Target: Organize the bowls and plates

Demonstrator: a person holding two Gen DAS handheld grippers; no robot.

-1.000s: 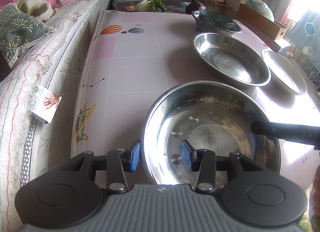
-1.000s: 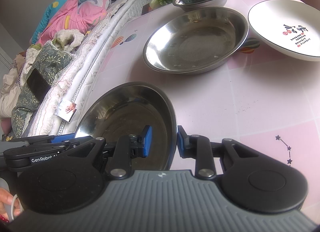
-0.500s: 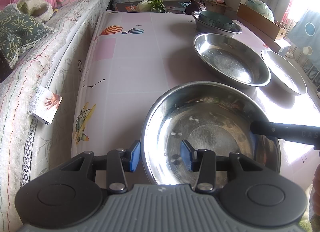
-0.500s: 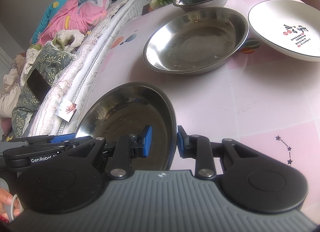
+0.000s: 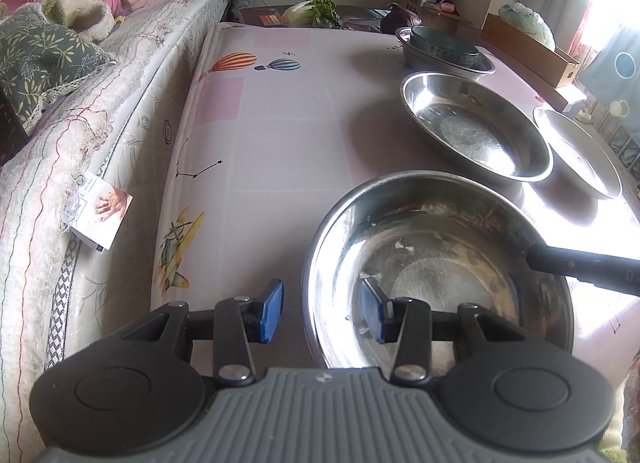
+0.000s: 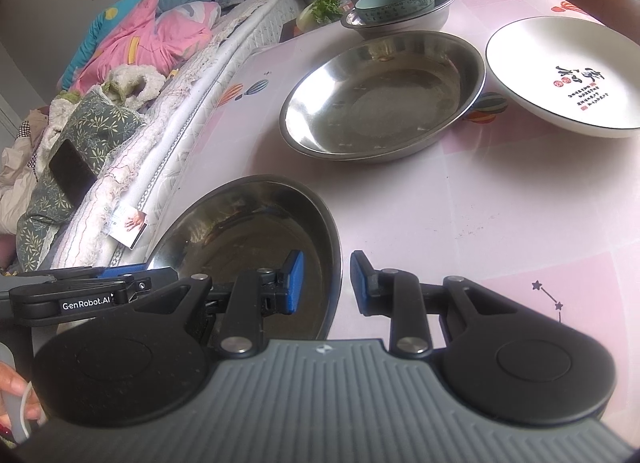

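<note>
A wide steel bowl (image 5: 440, 247) lies at the near edge of the pink table (image 5: 280, 123). My left gripper (image 5: 322, 313) straddles the bowl's left rim, open, with a gap at the outer pad. My right gripper (image 6: 326, 283) straddles the right rim of the same bowl (image 6: 248, 231), open, with its pads clear of the metal. Beyond it lie a second steel bowl (image 6: 380, 99) and a white plate (image 6: 568, 75) with black writing. At the far end a teal bowl (image 6: 394, 1) sits inside a small steel bowl.
A mattress (image 5: 80, 143) piled with bedding runs along the table's left side, with a paper tag (image 5: 100, 215) hanging off it. A cardboard box (image 5: 532, 47) and leafy greens (image 5: 316, 13) stand past the far end. A hand (image 6: 12, 391) shows at the lower left.
</note>
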